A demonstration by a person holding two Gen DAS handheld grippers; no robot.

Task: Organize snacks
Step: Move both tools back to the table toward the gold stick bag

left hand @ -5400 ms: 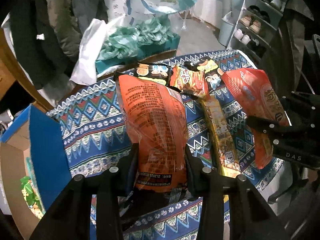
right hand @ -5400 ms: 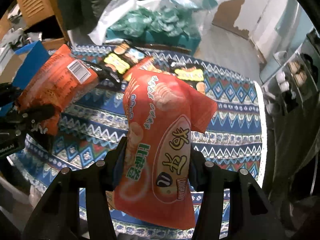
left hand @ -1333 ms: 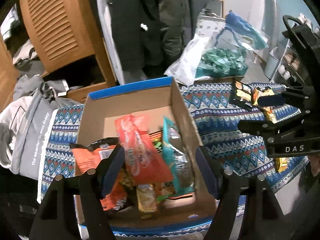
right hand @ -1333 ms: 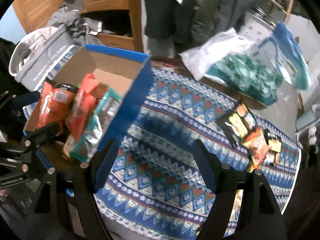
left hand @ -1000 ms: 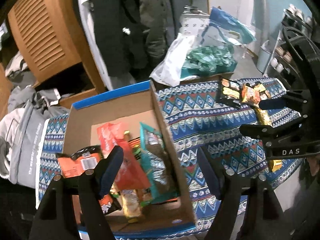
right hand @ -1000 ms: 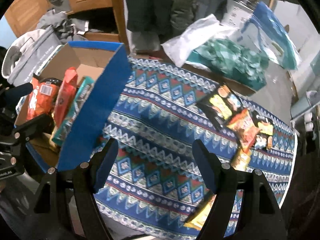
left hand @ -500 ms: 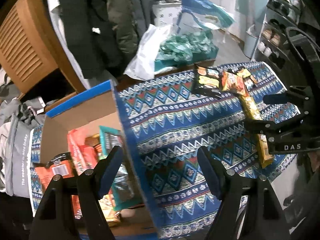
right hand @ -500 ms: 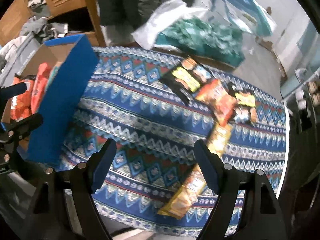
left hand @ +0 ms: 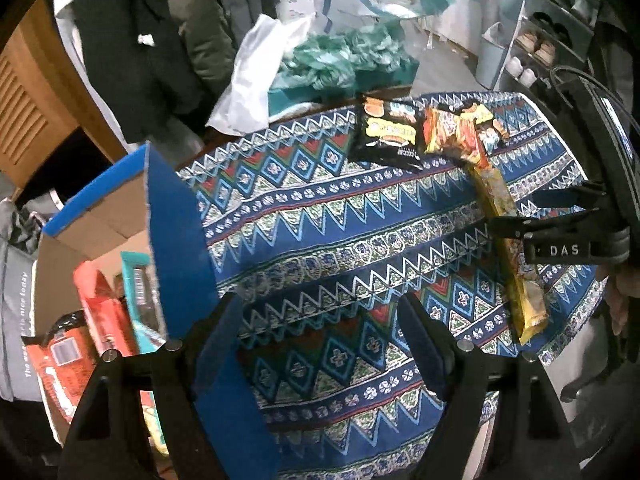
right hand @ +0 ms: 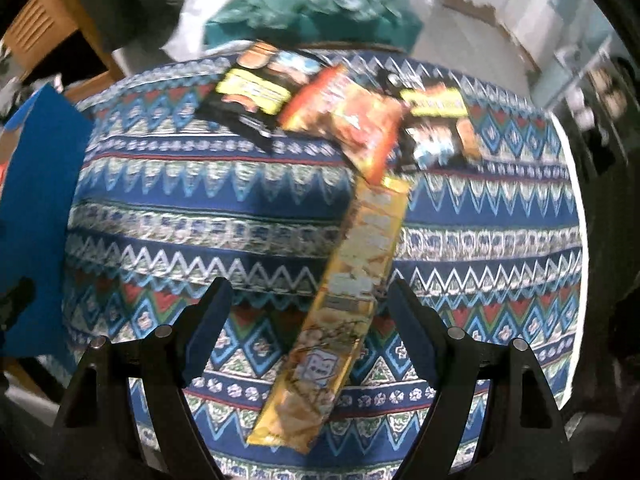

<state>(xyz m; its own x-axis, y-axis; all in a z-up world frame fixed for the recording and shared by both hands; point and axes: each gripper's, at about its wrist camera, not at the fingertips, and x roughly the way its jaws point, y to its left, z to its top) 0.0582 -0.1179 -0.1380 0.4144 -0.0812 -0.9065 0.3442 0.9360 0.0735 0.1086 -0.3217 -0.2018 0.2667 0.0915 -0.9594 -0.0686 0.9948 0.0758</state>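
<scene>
Blue zigzag-patterned tablecloth (left hand: 360, 216), yellow snack pack (right hand: 352, 280), blue-edged box (left hand: 176, 216)

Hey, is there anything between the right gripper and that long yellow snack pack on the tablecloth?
Nothing visible. The right gripper hangs open with empty jaws right over the long yellow snack pack, which lies flat on the patterned tablecloth. Only its far end sits by the orange snack bag.

The left gripper (left hand: 320, 332) is black plastic with dark blue pads and small silver screws. The right gripper (right hand: 308, 316) looks the same, and its side has white letters, "DAS".
</scene>
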